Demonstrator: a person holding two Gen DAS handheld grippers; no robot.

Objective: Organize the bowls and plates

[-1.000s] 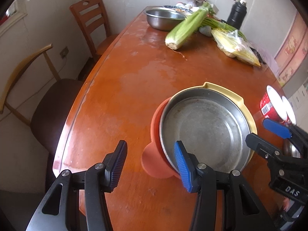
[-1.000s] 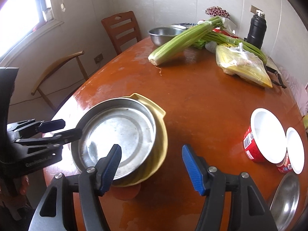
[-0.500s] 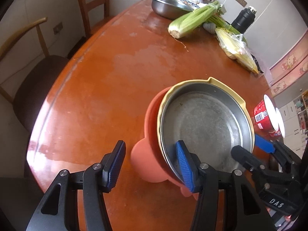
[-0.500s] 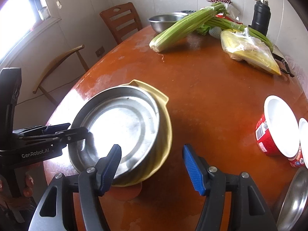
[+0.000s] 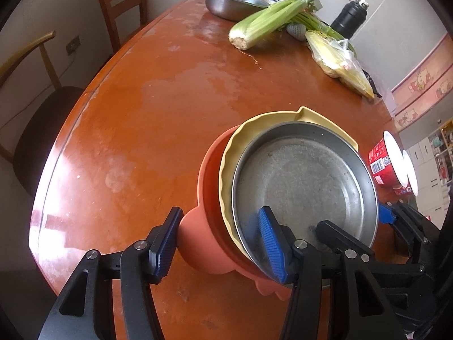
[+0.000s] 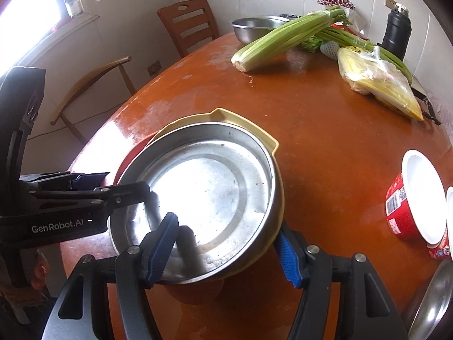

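Stack near table (image 5: pixel 158 119) front edge: steel plate (image 5: pixel 304 181) nested in yellow bowl (image 5: pixel 226 170), on orange bowl (image 5: pixel 206 235).

Left gripper (image 5: pixel 220 243): jaws just opening, half-wide, straddling stack's near-left rim; pad contact cannot be told.

Right gripper (image 6: pixel 226 249): half-wide, jaws astride steel plate and yellow bowl rim; grip not confirmable.

Orange bowl mostly hidden in right wrist view.

Red cup (image 6: pixel 407 201) cut off at right.

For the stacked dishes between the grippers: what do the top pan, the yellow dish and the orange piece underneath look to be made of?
Top pan: metal, likely stainless steel; dull, scuffed, reflecting glare. Yellow dish: probably plastic; opaque, matte, with a moulded spout. Orange piece: plastic or silicone, matte; I can't tell which.
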